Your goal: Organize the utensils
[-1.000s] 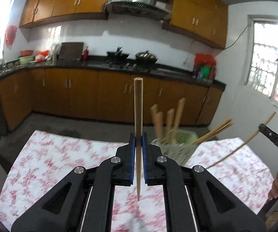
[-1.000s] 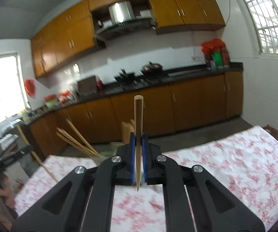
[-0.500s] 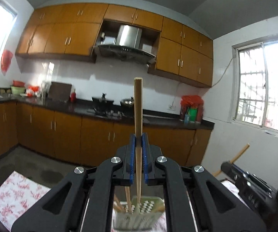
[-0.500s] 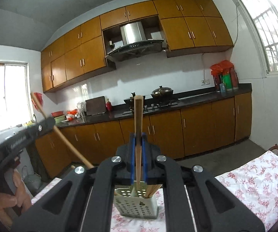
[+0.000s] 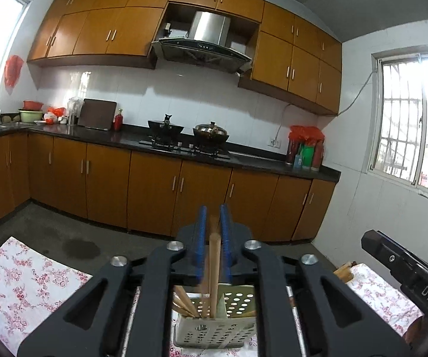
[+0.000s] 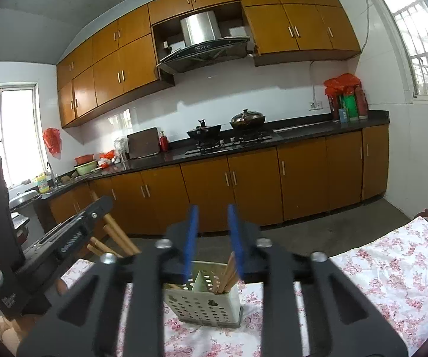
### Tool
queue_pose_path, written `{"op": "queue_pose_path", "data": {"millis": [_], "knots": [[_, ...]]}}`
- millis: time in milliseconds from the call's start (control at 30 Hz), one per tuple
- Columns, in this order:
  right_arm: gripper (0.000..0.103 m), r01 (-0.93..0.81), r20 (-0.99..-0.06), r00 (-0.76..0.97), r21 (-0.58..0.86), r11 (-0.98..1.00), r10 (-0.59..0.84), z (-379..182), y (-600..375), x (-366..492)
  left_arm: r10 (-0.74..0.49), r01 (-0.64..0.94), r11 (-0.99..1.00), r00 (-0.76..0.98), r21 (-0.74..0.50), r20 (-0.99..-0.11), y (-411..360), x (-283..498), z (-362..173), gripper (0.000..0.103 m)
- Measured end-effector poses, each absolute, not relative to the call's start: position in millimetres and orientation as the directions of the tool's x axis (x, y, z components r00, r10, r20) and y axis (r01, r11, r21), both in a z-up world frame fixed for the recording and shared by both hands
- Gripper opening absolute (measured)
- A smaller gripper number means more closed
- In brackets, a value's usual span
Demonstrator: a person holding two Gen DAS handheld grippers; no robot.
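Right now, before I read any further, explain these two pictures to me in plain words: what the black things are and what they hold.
There is no robot. A person holds a two-finger clamp in each hand, and a camera on each clamp looks along its blue-padded fingers. One picture comes from the left gripper and the other from the right gripper. Both face a kitchen. Below them is a table with a flowered tablecloth, and on it stands a perforated utensil holder with chopsticks inside. The left jaws stand slightly apart around a wooden chopstick, whose lower end is down in the holder. The right jaws are open and hold nothing.
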State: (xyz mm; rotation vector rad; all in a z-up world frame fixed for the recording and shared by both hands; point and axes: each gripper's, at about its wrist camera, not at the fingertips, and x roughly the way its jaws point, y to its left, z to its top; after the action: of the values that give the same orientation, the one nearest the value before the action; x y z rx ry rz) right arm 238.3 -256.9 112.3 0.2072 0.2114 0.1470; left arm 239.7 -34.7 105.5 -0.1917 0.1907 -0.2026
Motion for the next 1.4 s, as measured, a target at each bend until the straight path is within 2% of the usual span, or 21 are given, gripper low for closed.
{"op": "queue_pose_path", "data": {"millis": [33, 133, 167, 233, 267, 333, 400, 533, 633, 800, 1033, 1167, 1400], "knots": [[0.027, -0.121, -0.188, 0.969, 0.218, 0.968, 0.163, 113.5, -257.7, 234.5, -0.212, 0.177, 0.962, 0.965, -0.210, -0.156, -30.2, 233.9, 109.1, 0.032], [0.038, -0.108, -0.166, 0.975, 0.212, 0.971, 0.145, 119.9, -260.0, 216.6, -0.203, 0.173, 0.962, 0.970, -0.210, -0.135, -21.2, 217.3, 117.7, 0.048], [0.047, -0.104, -0.161, 0.977, 0.207, 0.973, 0.139, 120.0, -258.8, 210.4, -0.198, 0.168, 0.964, 0.971, -0.206, -0.136, -16.8, 210.7, 119.0, 0.052], [0.061, -0.090, -0.155, 0.981, 0.186, 0.978, 0.120, 118.8, -259.2, 192.4, -0.177, 0.148, 0.971, 0.973, -0.188, -0.146, -8.3, 196.9, 118.2, 0.068], [0.070, -0.079, -0.157, 0.982, 0.169, 0.982, 0.106, 115.7, -258.3, 183.4, -0.159, 0.131, 0.976, 0.975, -0.173, -0.154, -1.0, 184.9, 115.6, 0.073], [0.082, -0.051, -0.165, 0.984, 0.133, 0.990, 0.073, 107.3, -255.8, 168.5, -0.129, 0.102, 0.983, 0.976, -0.153, -0.173, 9.9, 166.6, 109.3, 0.091], [0.095, -0.012, -0.171, 0.985, 0.091, 0.996, 0.027, 97.1, -251.5, 154.0, -0.097, 0.071, 0.988, 0.976, -0.137, -0.193, 17.5, 151.5, 102.1, 0.100], [0.099, 0.071, -0.176, 0.982, 0.015, 0.997, -0.067, 73.2, -236.5, 124.5, -0.019, -0.005, 0.996, 0.967, -0.094, -0.253, 33.7, 117.0, 80.6, 0.101], [0.099, 0.066, -0.204, 0.977, -0.017, 0.998, -0.069, 58.4, -228.2, 110.9, 0.020, -0.041, 0.997, 0.961, -0.070, -0.277, 41.3, 95.5, 65.2, 0.101], [0.099, 0.042, -0.277, 0.960, -0.009, 0.999, -0.043, 31.5, -217.1, 93.5, 0.027, -0.043, 0.998, 0.955, -0.047, -0.294, 40.2, 68.5, 47.6, 0.101], [0.099, 0.047, -0.321, 0.947, 0.043, 0.998, -0.030, -2.5, -208.6, 71.2, -0.025, 0.024, 1.000, 0.936, -0.007, -0.351, 22.7, 61.7, 24.1, 0.101], [0.099, 0.048, -0.342, 0.939, -0.007, 0.999, -0.048, -15.2, -204.7, 67.0, -0.049, 0.052, 0.999, 0.933, -0.001, -0.356, 15.3, 54.1, 12.0, 0.101], [0.099, 0.047, -0.386, 0.922, 0.022, 0.999, -0.035, -28.1, -211.5, 67.3, -0.044, 0.046, 0.999, 0.928, -0.003, -0.369, 10.3, 49.3, -1.9, 0.101]]}}
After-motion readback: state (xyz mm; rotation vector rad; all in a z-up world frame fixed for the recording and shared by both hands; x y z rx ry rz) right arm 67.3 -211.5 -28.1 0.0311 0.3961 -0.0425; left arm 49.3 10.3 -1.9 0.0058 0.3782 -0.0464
